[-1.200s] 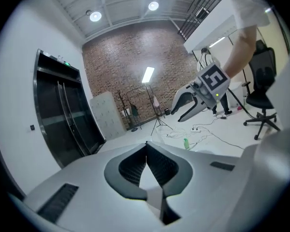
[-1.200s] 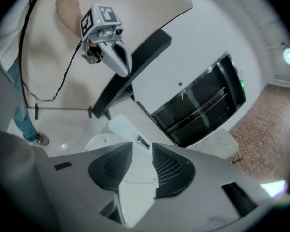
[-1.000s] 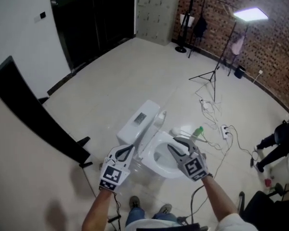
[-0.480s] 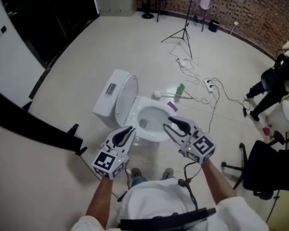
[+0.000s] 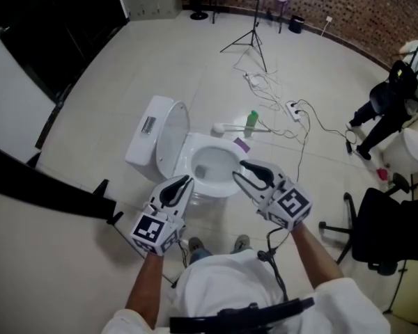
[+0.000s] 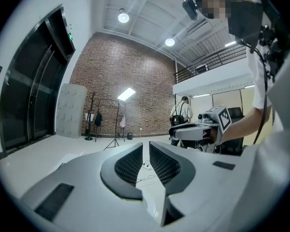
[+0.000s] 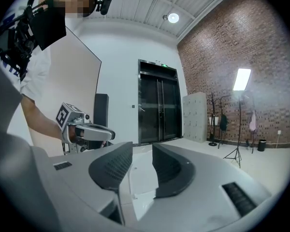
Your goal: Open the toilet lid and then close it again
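Observation:
The white toilet (image 5: 207,164) stands on the tiled floor with its lid (image 5: 171,135) raised against the tank (image 5: 145,142) and the bowl uncovered. My left gripper (image 5: 185,181) hovers at the bowl's near left side, apart from it. Its jaws have just been opening and show a narrow gap (image 6: 146,149) with nothing in it. My right gripper (image 5: 242,170) hangs over the bowl's near right rim, jaws apart and empty (image 7: 142,151). Each gripper sees the other: the right gripper (image 6: 191,131) and the left gripper (image 7: 89,132).
A green bottle (image 5: 251,122), a toilet brush (image 5: 219,127) and a purple scrap (image 5: 242,145) lie behind the bowl. Cables and a power strip (image 5: 292,108) trail to a light stand (image 5: 249,39). A black chair (image 5: 386,235) and a seated person (image 5: 397,89) are right, a dark panel (image 5: 42,186) left.
Both grippers have drawn back from the bowl toward the person's body. The head view has tipped further down. The lid stays raised.

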`<move>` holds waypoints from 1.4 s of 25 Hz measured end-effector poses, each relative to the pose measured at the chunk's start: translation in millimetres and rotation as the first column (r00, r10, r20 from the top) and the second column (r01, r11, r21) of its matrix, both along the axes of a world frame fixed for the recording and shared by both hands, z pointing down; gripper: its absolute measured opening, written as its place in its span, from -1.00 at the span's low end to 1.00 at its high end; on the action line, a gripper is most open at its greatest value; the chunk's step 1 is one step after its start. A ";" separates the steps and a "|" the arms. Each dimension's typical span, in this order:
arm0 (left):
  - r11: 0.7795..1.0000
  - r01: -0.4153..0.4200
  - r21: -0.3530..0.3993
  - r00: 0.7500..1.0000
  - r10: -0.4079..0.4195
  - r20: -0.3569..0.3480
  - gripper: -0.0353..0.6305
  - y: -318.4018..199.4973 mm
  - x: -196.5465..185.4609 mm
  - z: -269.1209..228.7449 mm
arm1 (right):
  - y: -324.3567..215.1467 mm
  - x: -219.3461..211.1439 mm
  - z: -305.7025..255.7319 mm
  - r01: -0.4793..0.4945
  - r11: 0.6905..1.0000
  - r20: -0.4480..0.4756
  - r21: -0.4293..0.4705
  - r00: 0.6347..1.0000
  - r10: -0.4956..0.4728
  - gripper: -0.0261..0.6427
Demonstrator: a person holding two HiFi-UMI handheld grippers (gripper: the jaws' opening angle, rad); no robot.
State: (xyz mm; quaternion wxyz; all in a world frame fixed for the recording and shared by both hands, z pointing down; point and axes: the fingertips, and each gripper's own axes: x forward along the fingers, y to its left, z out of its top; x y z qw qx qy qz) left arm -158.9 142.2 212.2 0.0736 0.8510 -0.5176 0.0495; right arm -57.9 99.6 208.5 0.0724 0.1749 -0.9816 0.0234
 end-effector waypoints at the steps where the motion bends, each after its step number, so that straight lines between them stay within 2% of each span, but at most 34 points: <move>1: 1.000 0.001 0.002 1.000 -0.001 -0.002 -0.79 -0.3 -0.4 -0.4 | 0.1 -0.7 -0.1 0.000 1.000 -0.004 -0.004 1.000 0.000 -0.53; 10: 1.000 0.007 0.005 1.000 -0.007 0.002 -0.79 2.2 -3.0 0.0 | 2.4 -4.4 0.3 0.003 1.000 -0.021 0.000 1.000 -0.003 -0.53; 14: 0.999 0.033 -0.017 0.999 -0.033 0.018 -0.81 1.7 -8.9 5.0 | 2.2 -5.2 -0.8 0.005 1.000 -0.031 0.007 1.000 -0.005 -0.53; 21: 0.995 0.088 0.046 0.996 -0.088 -0.011 -0.78 2.4 -28.1 1.1 | 6.1 -11.3 1.2 0.008 1.000 -0.049 0.012 0.999 -0.007 -0.53; 25: 0.994 0.101 0.039 0.995 -0.101 -0.017 -0.78 1.9 -38.1 0.0 | 4.2 -20.0 -1.9 0.009 1.000 -0.055 0.022 0.998 -0.008 -0.53; 30: 0.987 0.142 0.071 0.989 -0.145 0.030 -0.77 1.3 -62.6 4.4 | 0.7 -31.9 -3.2 -0.009 1.000 -0.075 0.023 0.997 0.011 -0.53; 33: 0.977 0.198 0.085 0.976 -0.205 0.081 -0.77 0.7 -89.6 9.1 | -4.5 -40.0 -3.1 -0.028 0.999 -0.103 0.037 0.994 0.032 -0.53; 35: 0.972 0.222 0.079 0.969 -0.229 0.090 -0.76 -1.8 -107.9 12.4 | -10.7 -47.0 -2.4 -0.037 0.998 -0.115 0.050 0.992 0.043 -0.53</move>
